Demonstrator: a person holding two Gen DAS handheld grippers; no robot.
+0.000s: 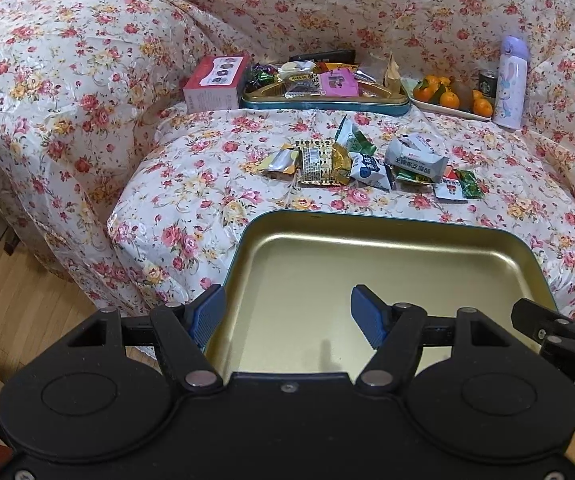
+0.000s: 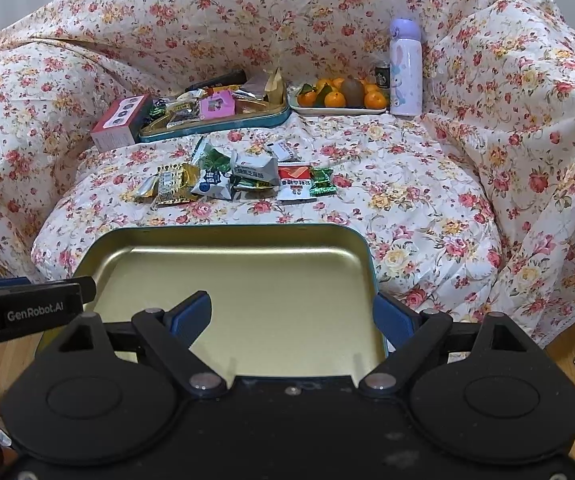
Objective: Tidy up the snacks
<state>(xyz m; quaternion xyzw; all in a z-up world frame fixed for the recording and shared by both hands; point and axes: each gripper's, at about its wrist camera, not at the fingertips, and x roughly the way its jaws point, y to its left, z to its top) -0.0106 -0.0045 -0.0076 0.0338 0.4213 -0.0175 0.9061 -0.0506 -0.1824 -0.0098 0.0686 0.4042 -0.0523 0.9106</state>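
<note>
Floral sofa (image 2: pixel 427 208) ahead; both tongs, left (image 1: pixel 287 316) and right (image 2: pixel 293 316), gape, seemingly straddling the tin (image 2: pixel 247 280) walls. I'd keep it level toward the snacks (image 2: pixel 231 180).

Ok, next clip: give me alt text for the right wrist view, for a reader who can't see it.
An empty gold-lined tin tray sits close to the camera, with the open right gripper straddling its right edge, one finger inside and one outside. Beyond it, loose snack packets lie on a floral-covered sofa, with a second, filled tin, a plate of oranges and a purple bottle behind.
</note>
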